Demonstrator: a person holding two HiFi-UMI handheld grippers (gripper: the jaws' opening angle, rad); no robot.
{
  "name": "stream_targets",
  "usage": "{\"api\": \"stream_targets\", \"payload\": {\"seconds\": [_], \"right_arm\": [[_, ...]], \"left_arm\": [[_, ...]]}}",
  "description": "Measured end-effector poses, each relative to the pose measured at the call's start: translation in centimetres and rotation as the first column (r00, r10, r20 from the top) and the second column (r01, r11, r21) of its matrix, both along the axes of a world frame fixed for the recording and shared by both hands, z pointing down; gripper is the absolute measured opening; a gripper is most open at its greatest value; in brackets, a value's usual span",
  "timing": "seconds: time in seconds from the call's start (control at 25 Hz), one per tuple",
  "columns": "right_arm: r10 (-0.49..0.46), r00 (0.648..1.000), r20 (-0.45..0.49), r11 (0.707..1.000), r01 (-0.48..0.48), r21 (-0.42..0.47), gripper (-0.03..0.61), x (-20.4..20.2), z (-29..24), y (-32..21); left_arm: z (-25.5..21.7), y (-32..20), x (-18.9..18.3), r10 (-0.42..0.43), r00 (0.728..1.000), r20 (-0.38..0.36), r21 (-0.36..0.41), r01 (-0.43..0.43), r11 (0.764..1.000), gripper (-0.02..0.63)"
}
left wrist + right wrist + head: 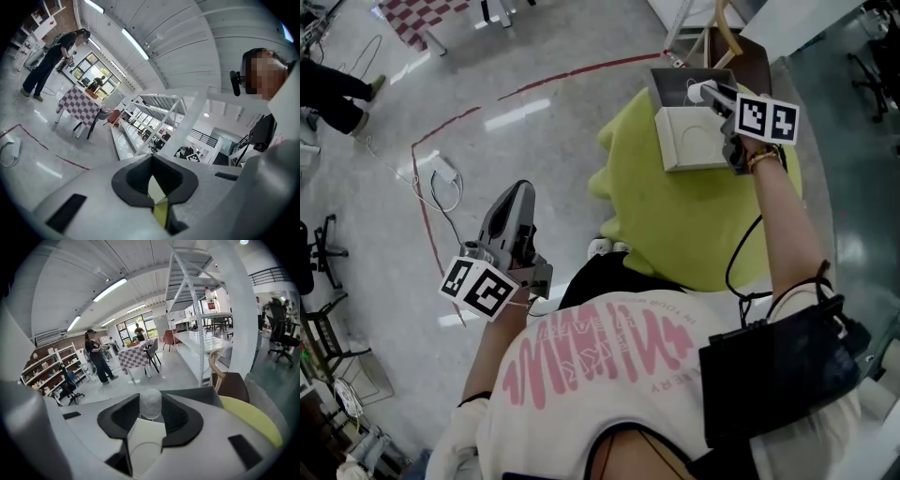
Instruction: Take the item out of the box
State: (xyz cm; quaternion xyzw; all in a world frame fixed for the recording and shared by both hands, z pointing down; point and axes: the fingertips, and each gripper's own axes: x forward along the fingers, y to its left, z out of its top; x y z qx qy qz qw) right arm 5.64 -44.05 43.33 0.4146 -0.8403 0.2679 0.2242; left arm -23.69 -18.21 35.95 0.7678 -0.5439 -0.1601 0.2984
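- You are in the lifting-out step: your right tool (151, 420) is clamped part-way shut on the item (151, 403), a small white rounded thing in a frosted skin. What it is exactly I cannot tell.
- The item sits at the open mouth of the box (689, 141), above the far rim. It looks barely clear of the box walls, so I judge the take-out as begun but not finished.
- The box stands on the counter (694, 234), which is draped in yellow-green cloth. The box's pale front face is turned toward you.
- In the right gripper view a pale flap of the box lies just under the jaws, close below the item.
- Your left tool (517, 194) is well away from the box, out over the floor on your left side. Its jaws are drawn together on nothing and it does not steady the box.
- The next move calls for a straight pull up and away from the box mouth, with the grip kept as firm as it is.
- Watch that flap: if the item drags on it, the light box could tip or ride along, since nothing holds it down.
- Once the item is clear of the box, pick a bare patch of cloth beside the box to set it down.
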Motion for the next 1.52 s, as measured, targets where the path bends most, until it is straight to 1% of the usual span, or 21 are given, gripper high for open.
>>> {"api": "stream_targets", "payload": {"seconds": [0.2,0.36,0.52,0.72,0.88,1.04,1.12,1.28,1.52], "right_arm": [[0.021,0.996,0.090,0.998,-0.026,0.054,0.143,-0.3,-4.0,2.1],[0.045,0.986,0.158,0.993,-0.062,0.100,0.143,-0.3,-7.1,3.9],[0.038,0.977,0.211,0.984,-0.074,0.165,0.143,-0.2,-10.5,6.2],[0.018,0.961,0.275,0.971,-0.082,0.224,0.143,-0.7,-14.4,9.3],[0.002,0.951,0.309,0.960,-0.089,0.267,0.143,-0.9,-17.0,11.0],[-0.012,0.943,0.331,0.947,-0.096,0.308,0.143,-0.7,-19.5,12.8],[-0.022,0.941,0.338,0.939,-0.096,0.330,0.143,-0.7,-20.6,13.6],[-0.036,0.933,0.358,0.924,-0.105,0.367,0.143,-0.7,-22.6,15.1],[-0.074,0.921,0.382,0.909,-0.095,0.406,0.144,-0.2,-24.9,17.8]], "left_arm": [[-2.3,-0.5,0.8,0.036,0.999,0.005,0.045,-0.036,0.998,0.006],[-4.1,-0.8,1.1,0.037,0.999,-0.006,0.079,-0.037,0.996,0.008],[-5.8,-0.9,1.6,0.049,0.999,-0.009,0.119,-0.047,0.992,0.008],[-8.0,-0.8,2.8,0.095,0.995,-0.004,0.174,-0.093,0.980,0.008],[-9.3,-0.9,3.9,0.140,0.990,0.005,0.207,-0.138,0.969,0.007],[-10.6,-0.9,4.8,0.191,0.982,-0.013,0.230,-0.183,0.956,0.006],[-11.5,-1.2,5.1,0.210,0.978,-0.010,0.253,-0.201,0.946,0.008],[-13.1,-1.5,5.6,0.233,0.972,-0.034,0.292,-0.213,0.932,0.008],[-14.3,-0.8,7.3,0.250,0.967,-0.047,0.306,-0.224,0.925,0.008]]}}
